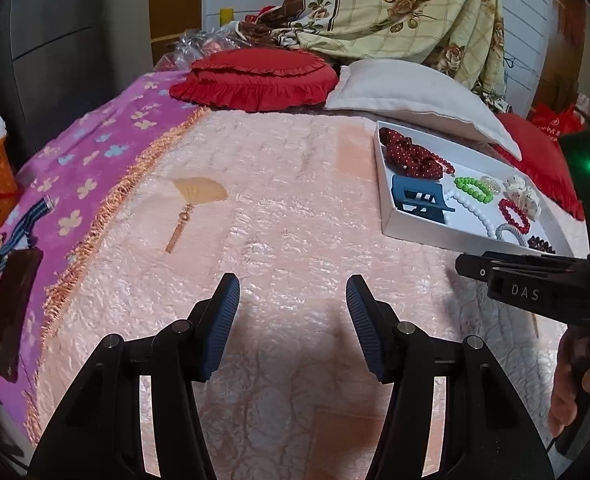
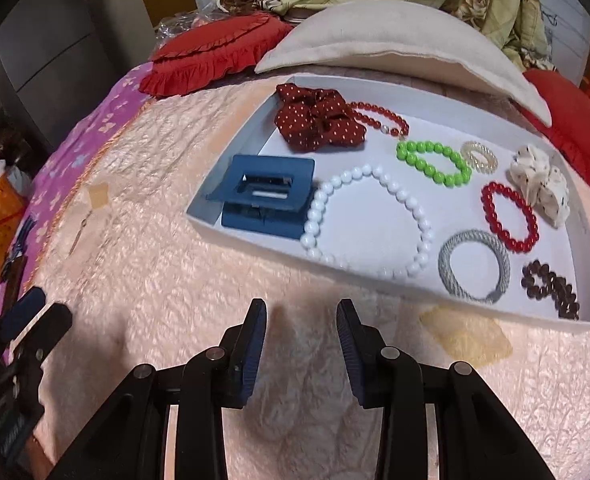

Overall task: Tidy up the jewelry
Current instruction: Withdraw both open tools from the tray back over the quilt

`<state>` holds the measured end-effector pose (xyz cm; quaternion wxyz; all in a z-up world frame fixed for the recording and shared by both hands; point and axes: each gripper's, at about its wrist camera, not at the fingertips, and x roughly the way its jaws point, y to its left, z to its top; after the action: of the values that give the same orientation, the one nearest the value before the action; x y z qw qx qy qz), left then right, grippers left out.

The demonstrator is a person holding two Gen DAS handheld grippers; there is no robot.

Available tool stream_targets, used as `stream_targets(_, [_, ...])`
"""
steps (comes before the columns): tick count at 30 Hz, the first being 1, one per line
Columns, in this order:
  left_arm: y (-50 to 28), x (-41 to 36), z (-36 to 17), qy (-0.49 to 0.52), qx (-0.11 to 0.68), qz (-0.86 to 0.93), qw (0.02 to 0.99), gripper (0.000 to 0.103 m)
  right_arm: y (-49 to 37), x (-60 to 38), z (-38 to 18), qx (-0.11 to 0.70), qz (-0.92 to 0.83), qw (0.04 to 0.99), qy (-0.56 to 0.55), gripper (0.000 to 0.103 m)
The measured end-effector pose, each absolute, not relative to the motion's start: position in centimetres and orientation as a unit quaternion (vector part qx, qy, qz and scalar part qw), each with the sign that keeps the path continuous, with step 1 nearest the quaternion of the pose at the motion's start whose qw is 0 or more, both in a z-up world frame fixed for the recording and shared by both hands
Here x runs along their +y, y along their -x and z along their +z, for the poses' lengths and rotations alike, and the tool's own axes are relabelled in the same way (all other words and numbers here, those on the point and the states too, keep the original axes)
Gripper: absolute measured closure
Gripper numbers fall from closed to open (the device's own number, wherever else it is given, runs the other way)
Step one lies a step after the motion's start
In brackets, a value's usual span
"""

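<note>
Nearest the lens: right tool (image 2: 301, 322), pads spread with only peach bedspread (image 2: 155, 280) between them, pinching nothing, pointing down at the bed just short of the white tray (image 2: 375, 280). Left tool (image 1: 293, 294) likewise spread and empty, hovering over bare bedspread, tray well off to its right. Jewelry all inside the tray: white bead necklace (image 2: 375, 220) closest to the right tool, lying straight ahead just past the near wall, loop stretched roughly away from the tool; blue hair claw (image 2: 263, 196) touching it on the left; grey hair tie (image 2: 473, 266) and dark brown bead bracelet (image 2: 551, 288) to the right; red bead bracelet (image 2: 509, 216), green bead bracelet (image 2: 435, 164), polka-dot scrunchie (image 2: 319, 118) farther back. Right hand judged clearly nearer, so likely the one to reach in. Near wall hides the necklace's lowest beads; tray's right corner bent by the fisheye; no compartments discernible, so intended sorting unclear.
</note>
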<state>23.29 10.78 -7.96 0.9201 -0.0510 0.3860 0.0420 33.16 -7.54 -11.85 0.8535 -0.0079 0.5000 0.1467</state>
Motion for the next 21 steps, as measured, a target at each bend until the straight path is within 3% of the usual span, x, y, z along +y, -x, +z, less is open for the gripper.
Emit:
stream_targets(14, [-22.9, 9.9, -8.4, 0.041, 0.403, 0.042, 0.913, 0.048, -23.6, -13.1, -10.6, 0.463, 0.119, 0.877, 0.049, 0.067])
stream_targets(21, [-22.5, 8.5, -8.9, 0.014, 0.404, 0.046, 0.914, 0.048, -23.2, -20.2, -10.8, 0.474, 0.067, 0.877, -0.021, 0.067])
